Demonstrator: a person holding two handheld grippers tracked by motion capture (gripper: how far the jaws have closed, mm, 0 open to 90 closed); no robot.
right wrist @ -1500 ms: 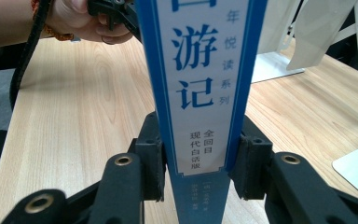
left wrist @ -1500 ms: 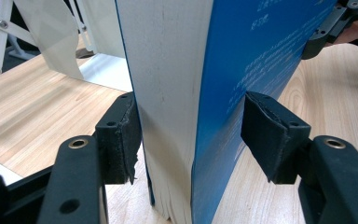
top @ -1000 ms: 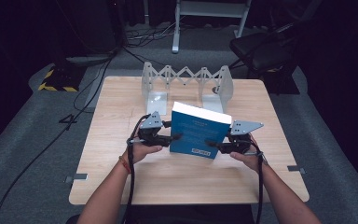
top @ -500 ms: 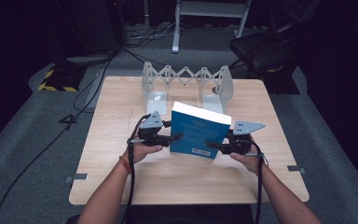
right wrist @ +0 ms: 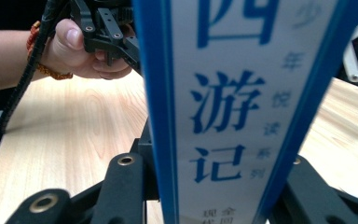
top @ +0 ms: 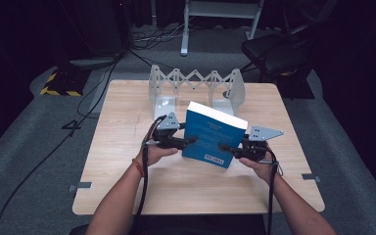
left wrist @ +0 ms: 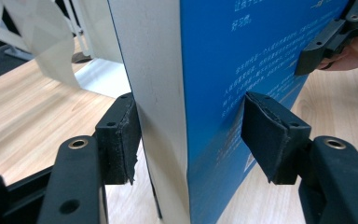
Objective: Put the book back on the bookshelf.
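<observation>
A thick blue book (top: 210, 137) stands tilted on one edge on the wooden table (top: 127, 122), held from both sides. My left gripper (top: 188, 141) has the book's white page edge and blue cover (left wrist: 223, 56) between its pads (left wrist: 265, 135). Its jaws have just been opening a little, and both pads still touch the book. My right gripper (top: 225, 148) clamps the book's spine (right wrist: 223, 93), which carries large blue characters. Its jaws have just been closing, and they press on both covers. The right gripper (left wrist: 326, 42) appears at the top right of the left gripper view.
A grey folding scissor-type book rack (top: 196, 83) stands at the table's far edge, just behind the book. A hand with a red wristband (right wrist: 74, 51) holds the left gripper. Around the table lies dark carpet with cables and a chair (top: 279, 49).
</observation>
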